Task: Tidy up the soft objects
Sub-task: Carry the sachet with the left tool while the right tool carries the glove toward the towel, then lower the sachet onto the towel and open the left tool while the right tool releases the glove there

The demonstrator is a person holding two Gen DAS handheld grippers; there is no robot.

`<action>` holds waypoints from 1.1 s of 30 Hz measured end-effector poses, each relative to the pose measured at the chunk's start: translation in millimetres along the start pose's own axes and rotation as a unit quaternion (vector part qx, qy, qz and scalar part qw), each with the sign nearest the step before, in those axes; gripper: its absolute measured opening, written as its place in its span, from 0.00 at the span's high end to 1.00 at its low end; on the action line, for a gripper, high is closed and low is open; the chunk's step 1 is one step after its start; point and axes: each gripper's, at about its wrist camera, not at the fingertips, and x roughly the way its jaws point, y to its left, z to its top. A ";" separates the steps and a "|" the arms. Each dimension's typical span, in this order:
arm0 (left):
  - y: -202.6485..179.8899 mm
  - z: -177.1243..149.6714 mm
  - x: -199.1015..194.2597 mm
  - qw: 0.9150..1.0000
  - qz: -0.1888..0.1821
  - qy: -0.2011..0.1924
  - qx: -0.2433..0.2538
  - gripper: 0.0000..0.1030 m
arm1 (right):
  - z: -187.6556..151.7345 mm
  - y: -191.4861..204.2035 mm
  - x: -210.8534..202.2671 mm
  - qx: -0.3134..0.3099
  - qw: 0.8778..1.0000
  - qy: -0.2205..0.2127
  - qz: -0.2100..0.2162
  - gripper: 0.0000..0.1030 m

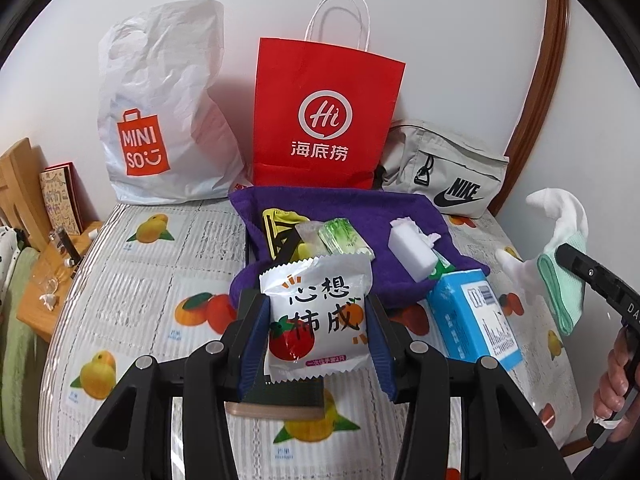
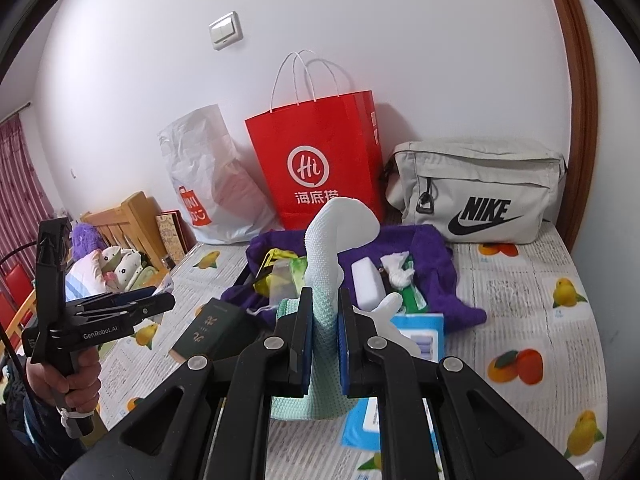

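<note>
Left gripper fingers pinch a white snack packet with tomato print and black Chinese lettering, held up over the fruit-print table; a dark green booklet is clamped behind it. Right gripper fingers pinch a white-and-mint sock, toe curling upward, raised above the purple towel. Both grippers tilt downward, a hand on the left handle. Towel pile holds a white sponge, green packets and a blue box. Booklet mostly hidden; sock's lower end is cut off by the fingers.
</note>
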 end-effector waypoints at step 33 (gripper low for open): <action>-24.8 98.0 115.9 1.000 0.008 0.008 0.026 0.54 | 89.4 -57.3 139.6 0.036 0.999 0.033 0.010 0.90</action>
